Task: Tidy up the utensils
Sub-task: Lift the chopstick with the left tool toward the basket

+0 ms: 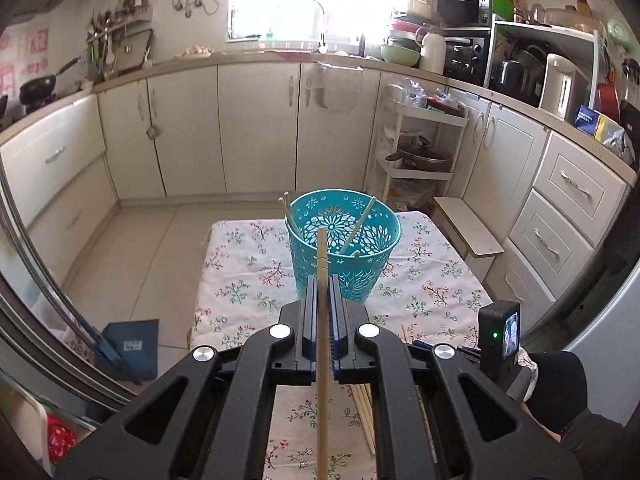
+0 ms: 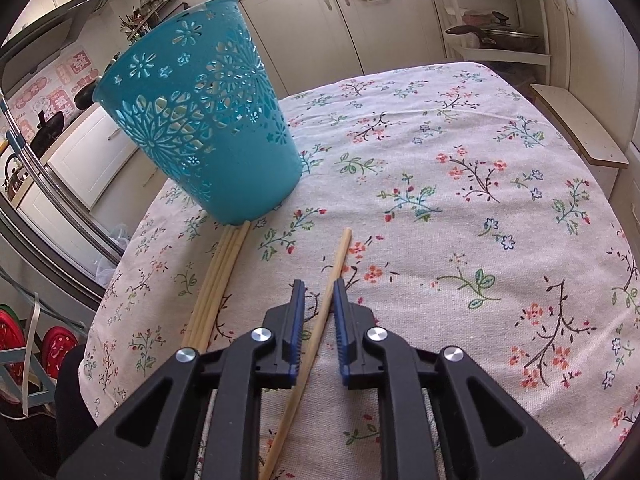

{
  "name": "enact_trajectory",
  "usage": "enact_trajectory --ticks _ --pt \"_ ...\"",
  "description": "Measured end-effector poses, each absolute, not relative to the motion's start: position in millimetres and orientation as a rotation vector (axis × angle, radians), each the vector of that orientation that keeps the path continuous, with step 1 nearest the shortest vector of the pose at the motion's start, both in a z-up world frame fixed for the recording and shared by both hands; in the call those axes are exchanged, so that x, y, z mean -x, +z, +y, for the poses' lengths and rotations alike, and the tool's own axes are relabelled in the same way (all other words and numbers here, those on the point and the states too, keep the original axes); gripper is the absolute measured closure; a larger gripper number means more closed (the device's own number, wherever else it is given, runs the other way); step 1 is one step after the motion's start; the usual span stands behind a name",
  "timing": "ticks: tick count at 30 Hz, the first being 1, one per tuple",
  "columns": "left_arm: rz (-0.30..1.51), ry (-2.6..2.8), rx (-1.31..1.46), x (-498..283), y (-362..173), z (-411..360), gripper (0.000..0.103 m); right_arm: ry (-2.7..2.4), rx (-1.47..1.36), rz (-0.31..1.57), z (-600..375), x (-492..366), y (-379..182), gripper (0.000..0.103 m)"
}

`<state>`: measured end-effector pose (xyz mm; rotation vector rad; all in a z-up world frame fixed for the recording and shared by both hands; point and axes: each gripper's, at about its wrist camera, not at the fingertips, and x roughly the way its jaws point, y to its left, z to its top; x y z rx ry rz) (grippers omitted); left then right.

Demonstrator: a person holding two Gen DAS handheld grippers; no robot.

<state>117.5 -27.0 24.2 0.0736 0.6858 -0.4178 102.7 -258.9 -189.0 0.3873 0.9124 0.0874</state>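
Some chopsticks are in the basket, and more wait on the worktop.

The left gripper has its fingers tight on one chopstick, pointing at 12 o'clock toward the blue basket. The right gripper has fingers a little apart around a loose chopstick, not pressing it. A small bundle lies at 10 o'clock, touching the basket. About three sticks already stand inside.

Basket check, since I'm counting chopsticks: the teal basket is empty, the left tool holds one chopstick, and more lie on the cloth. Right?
Not quite: the basket is not empty. The left wrist view shows chopsticks already leaning inside it. The left tool does hold one chopstick, and more lie on the cloth.
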Motion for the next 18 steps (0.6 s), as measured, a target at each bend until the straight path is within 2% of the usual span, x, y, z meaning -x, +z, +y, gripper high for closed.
enact_trajectory --ticks 10,18 --pt "0.653 -0.429 -0.062 -121.6 40.1 -28.1 0.098 0.105 -0.378 0.91 -257.6 -103.6 -188.1 0.08" --pt "0.575 -0.459 0.044 -148.6 83.3 -22.8 0.098 0.116 -0.367 0.907 -254.4 -104.1 -187.8 0.075"
